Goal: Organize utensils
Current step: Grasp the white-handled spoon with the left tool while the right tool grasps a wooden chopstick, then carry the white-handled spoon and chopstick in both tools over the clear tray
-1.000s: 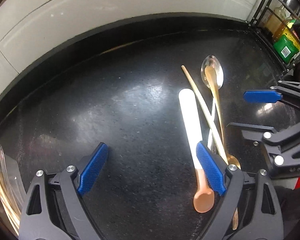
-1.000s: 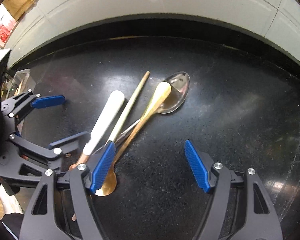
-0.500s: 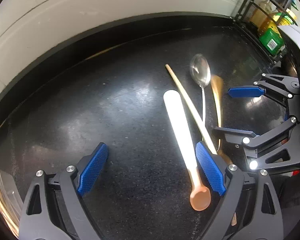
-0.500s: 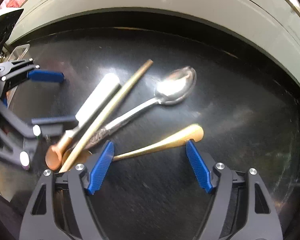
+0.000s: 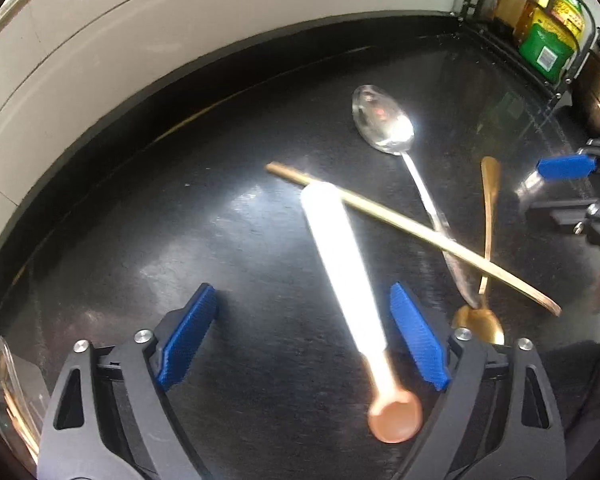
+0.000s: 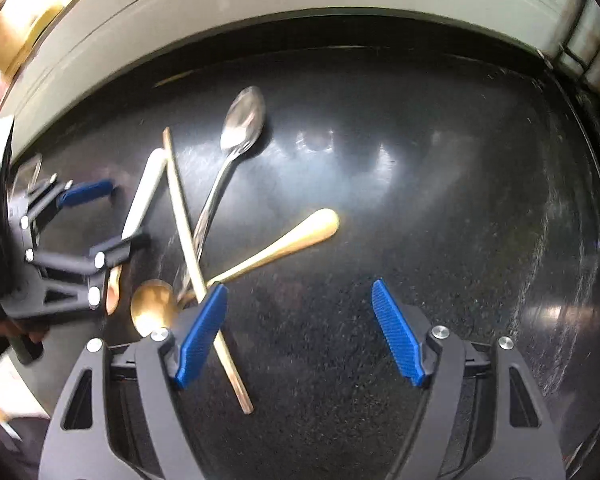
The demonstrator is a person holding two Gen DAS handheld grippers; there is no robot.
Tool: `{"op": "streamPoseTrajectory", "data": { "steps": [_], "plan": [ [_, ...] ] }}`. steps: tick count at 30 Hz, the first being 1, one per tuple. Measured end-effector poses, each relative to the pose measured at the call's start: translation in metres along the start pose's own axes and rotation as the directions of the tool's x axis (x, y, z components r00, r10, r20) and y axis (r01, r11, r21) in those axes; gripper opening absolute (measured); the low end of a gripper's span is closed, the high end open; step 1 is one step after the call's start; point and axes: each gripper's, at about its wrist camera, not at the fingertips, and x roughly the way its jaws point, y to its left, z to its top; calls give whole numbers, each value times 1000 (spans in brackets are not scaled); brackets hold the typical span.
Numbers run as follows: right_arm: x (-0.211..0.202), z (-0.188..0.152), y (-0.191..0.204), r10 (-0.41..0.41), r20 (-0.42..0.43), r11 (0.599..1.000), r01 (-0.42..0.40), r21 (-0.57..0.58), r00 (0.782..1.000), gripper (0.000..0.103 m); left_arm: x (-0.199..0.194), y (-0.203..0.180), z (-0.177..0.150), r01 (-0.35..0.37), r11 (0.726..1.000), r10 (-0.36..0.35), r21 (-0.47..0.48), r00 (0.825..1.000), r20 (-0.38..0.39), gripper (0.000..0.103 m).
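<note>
I had the left gripper (image 5: 302, 336) angled down over the polished black stone counter (image 5: 148, 216), its blue pads spread apart but just drawing inward, with the white-handled spoon with a copper-coloured bowl (image 5: 340, 264) lying between them and not yet pinched. The right gripper (image 6: 300, 332) hung with its jaws apart and nothing between the pads; its left pad sat over the near end of the long brass-coloured chopstick (image 6: 188, 236).

The utensils lay in a loose heap in the middle of the counter. The chopstick crossed over the tip of the white handle and over the polished silver tablespoon (image 6: 224, 172) and the gold-coloured spoon (image 6: 276, 248), so the four were tangled.

My worry was that tangle. Had I lifted the white handle, I judged the chopstick resting on it would be levered up and roll away, perhaps dragging the silver spoon. The handle looked smooth and round, so an off-centre pinch near the copper bowl might have let it swivel or slip. With both grippers working close together, they could also have knocked one another.
</note>
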Motion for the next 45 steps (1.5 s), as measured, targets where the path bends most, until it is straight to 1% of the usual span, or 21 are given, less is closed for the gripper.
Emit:
{"op": "streamPoseTrajectory", "data": {
  "steps": [1, 2, 3, 4, 5, 6, 7, 9, 11, 14, 16, 17, 19, 21, 23, 24, 28, 32, 36, 40, 45],
  "plan": [
    [-4, 0, 7, 9, 18, 998, -8, -59, 1000, 73, -2, -3, -1, 1, 1000, -1, -2, 1000, 10, 75],
    [-5, -1, 15, 26, 24, 995, -24, -99, 999, 72, -3, -5, -1, 0, 1000, 1, -5, 1000, 17, 67],
    [-7, -2, 19, 45, 29, 988, -40, -148, 999, 68, -5, -6, -2, -3, 1000, 3, -12, 1000, 27, 61],
    [-8, -1, 28, 50, 41, 976, -41, -212, 998, 63, -6, -7, -3, -5, 1000, 6, -17, 999, 35, 58],
    [-8, -1, 33, 56, 41, 968, -45, -248, 998, 58, -7, -9, -4, -9, 1000, 11, -24, 999, 46, 52],
    [-5, 1, 42, 65, 32, 959, -53, -278, 997, 51, -8, -10, -5, -10, 999, 12, -36, 998, 56, 43],
    [-1, 3, 48, 77, 20, 953, -67, -296, 997, 44, -9, -9, -8, -8, 999, 10, -45, 998, 63, 39],
    [8, 5, 57, 85, 1, 943, -80, -324, 996, 38, -11, -6, -12, -15, 997, 20, -72, 997, 79, 21],
    [17, 3, 66, 82, -19, 931, -83, -356, 996, 32, -12, -1, -15, -18, 995, 27, -98, 996, 87, 15],
    [22, 1, 70, 86, -19, 922, -87, -377, 996, 24, -15, -2, -18, -34, 995, 43, -94, 995, 93, 15],
    [22, 2, 73, 95, -28, 919, -99, -381, 995, 10, -16, -2, -18, -43, 994, 52, -97, 994, 93, 15],
    [23, 4, 74, 101, -32, 919, -106, -380, 994, 8, -16, -3, -17, -47, 994, 56, -97, 994, 90, 15],
    [24, 4, 79, 105, -38, 921, -112, -373, 994, 8, -16, -2, -16, -49, 994, 57, -100, 995, 79, 15],
    [29, 14, 72, 126, -57, 928, -138, -346, 990, 7, -15, -3, -13, -43, 993, 51, -111, 996, 69, 15],
    [26, 18, 66, 143, -40, 937, -148, -317, 989, 7, -11, -5, -6, -33, 991, 41, -132, 997, 59, 14],
    [28, 24, 70, 149, -27, 940, -150, -306, 988, 7, -12, -2, -6, -29, 989, 37, -148, 998, 56, 14],
    [2, 28, 68, 173, 21, 944, -159, -288, 985, 7, -25, 7, -7, -33, 981, 46, -193, 997, 62, 14],
    [-30, 27, 70, 187, 82, 952, -160, -260, 979, 7, -53, 11, -8, -51, 965, 71, -257, 995, 69, 14],
    [-65, 18, 71, 181, 136, 957, -142, -253, 974, 7, -95, 5, -8, -105, 944, 136, -313, 987, 80, 14],
    [-101, -2, 73, 186, 186, 958, -136, -252, 965, 7, -138, -6, -15, -145, 924, 192, -354, 976, 100, 14],
    [-127, -25, 72, 195, 222, 956, -134, -260, 955, 7, -183, -26, -33, -195, 902, 256, -386, 960, 115, 14]
  ]
}}
